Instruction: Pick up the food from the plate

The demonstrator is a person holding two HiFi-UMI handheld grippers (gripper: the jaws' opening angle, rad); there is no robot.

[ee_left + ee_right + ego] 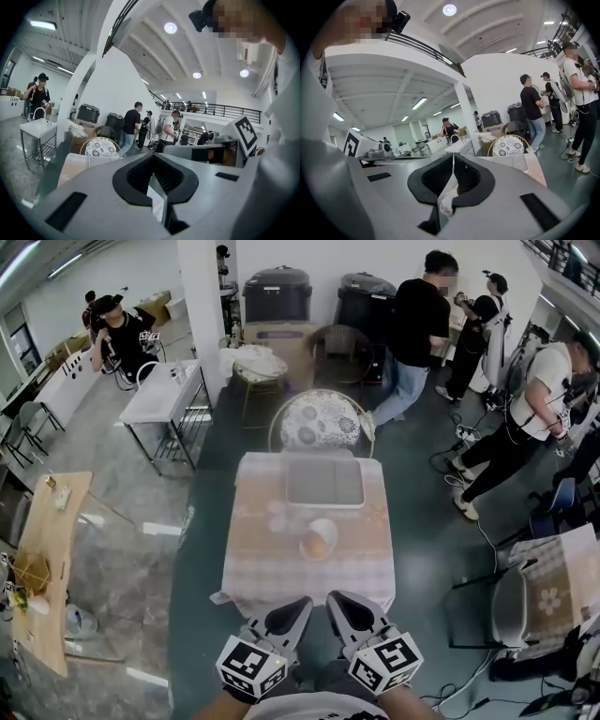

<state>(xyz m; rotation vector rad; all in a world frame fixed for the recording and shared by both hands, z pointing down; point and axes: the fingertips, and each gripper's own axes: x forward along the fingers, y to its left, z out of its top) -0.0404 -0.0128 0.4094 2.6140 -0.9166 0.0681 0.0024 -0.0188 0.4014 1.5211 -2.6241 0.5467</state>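
A small table with a checked cloth (281, 570) stands in the middle of the head view. On it a white plate (327, 527) holds a round orange-brown piece of food (315, 545); behind them lies a grey tray (324, 483). My left gripper (298, 604) and right gripper (336, 600) sit side by side near my body, just short of the table's near edge, well back from the plate. Both are shut with nothing between the fingers. In the left gripper view the left gripper (153, 155) points out over the table (75, 166); in the right gripper view the right gripper (453, 155) does the same.
A round-backed patterned chair (320, 420) stands at the table's far side. Several people stand at the back right (420, 329), and one sits at the back left (120, 334). A white table (161, 395), a wooden table (47, 559) and a cushioned chair (548, 601) flank the floor.
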